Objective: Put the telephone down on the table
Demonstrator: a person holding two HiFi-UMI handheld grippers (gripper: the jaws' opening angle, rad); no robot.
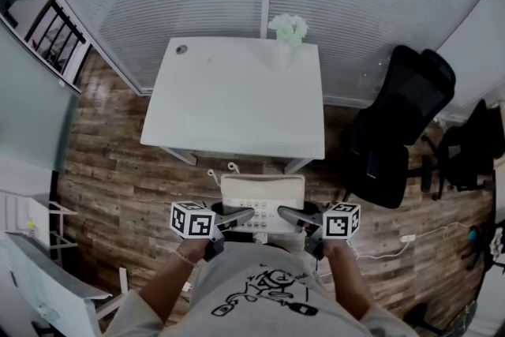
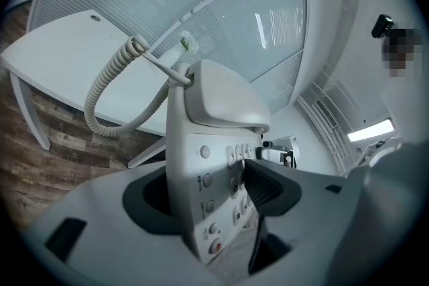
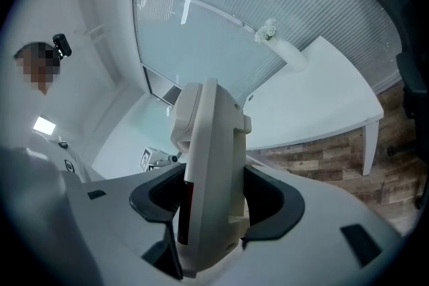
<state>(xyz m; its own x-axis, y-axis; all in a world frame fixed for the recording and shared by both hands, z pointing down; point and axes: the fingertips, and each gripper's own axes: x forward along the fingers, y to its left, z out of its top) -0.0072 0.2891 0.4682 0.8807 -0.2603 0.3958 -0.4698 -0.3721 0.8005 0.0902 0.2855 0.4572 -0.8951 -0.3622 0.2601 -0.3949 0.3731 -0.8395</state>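
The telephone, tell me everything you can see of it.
A cream plastic desk telephone, handset seated in its cradle, rows of buttons on its face, a coiled cord looping from its back. It is held face up over the wood floor, short of the white table, with the left gripper and right gripper clamped on its side edges.

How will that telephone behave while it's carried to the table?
The telephone is probably rigid: its plastic body bridges the left gripper and right gripper without sagging. Its handset just rests on top, so tilting might dislodge it. The coiled cord hangs loose and would likely swing or snag.
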